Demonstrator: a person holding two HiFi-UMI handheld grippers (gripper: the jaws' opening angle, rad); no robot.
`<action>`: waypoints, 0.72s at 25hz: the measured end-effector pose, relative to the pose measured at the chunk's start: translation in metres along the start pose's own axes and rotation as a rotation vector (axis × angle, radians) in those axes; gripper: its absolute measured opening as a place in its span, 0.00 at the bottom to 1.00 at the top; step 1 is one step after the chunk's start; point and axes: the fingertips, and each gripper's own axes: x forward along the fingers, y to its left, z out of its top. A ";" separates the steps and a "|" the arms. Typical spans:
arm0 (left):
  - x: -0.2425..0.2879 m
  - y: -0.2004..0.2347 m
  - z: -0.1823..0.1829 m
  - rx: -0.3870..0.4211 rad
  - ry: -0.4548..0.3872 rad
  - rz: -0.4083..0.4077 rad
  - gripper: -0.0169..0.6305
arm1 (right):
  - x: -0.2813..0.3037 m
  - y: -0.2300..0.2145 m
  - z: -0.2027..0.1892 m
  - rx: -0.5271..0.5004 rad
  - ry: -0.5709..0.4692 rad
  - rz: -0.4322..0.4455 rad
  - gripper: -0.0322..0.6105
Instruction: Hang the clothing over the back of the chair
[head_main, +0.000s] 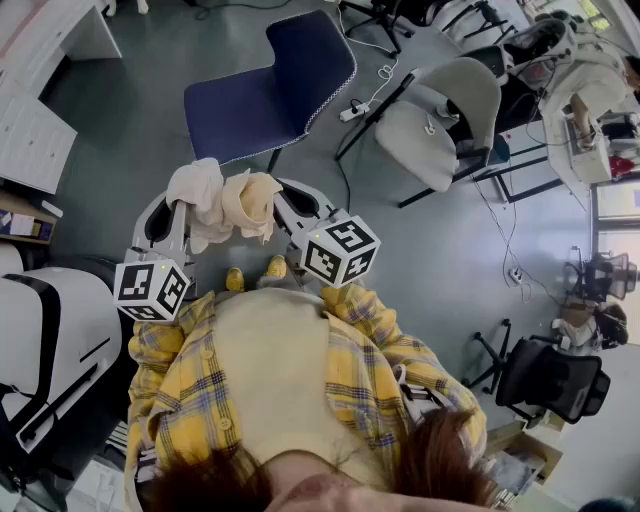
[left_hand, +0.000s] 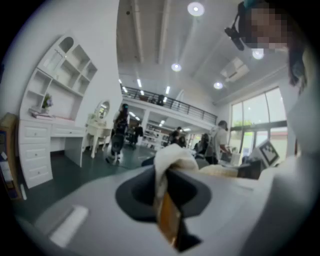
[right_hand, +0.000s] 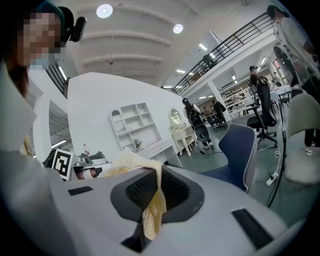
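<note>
A cream and pale-yellow garment (head_main: 222, 205) hangs bunched between my two grippers in the head view, above the floor. My left gripper (head_main: 188, 212) is shut on its white part (left_hand: 167, 165). My right gripper (head_main: 268, 206) is shut on its yellow part (right_hand: 152, 200). The navy blue chair (head_main: 272, 82) stands just beyond the garment, its back toward the right; it also shows at the right of the right gripper view as the blue chair (right_hand: 239, 150). Both grippers are held close together, about level, short of the chair.
A grey chair (head_main: 440, 115) stands right of the blue one, with a power strip and cables (head_main: 360, 105) on the floor between them. White cabinets (head_main: 40, 110) lie at the left, a white machine (head_main: 40, 340) beside me, black office chairs (head_main: 550, 375) at the right. People stand far off (left_hand: 120, 132).
</note>
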 end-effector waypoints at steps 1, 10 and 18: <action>0.002 -0.002 -0.001 0.001 0.002 -0.008 0.08 | -0.001 -0.001 0.000 -0.003 -0.002 -0.005 0.09; 0.005 -0.001 0.001 -0.007 -0.004 -0.010 0.08 | -0.002 -0.002 0.001 0.001 -0.019 -0.015 0.09; 0.013 -0.010 0.004 -0.007 -0.019 -0.026 0.08 | -0.005 -0.005 0.005 -0.014 -0.015 -0.008 0.09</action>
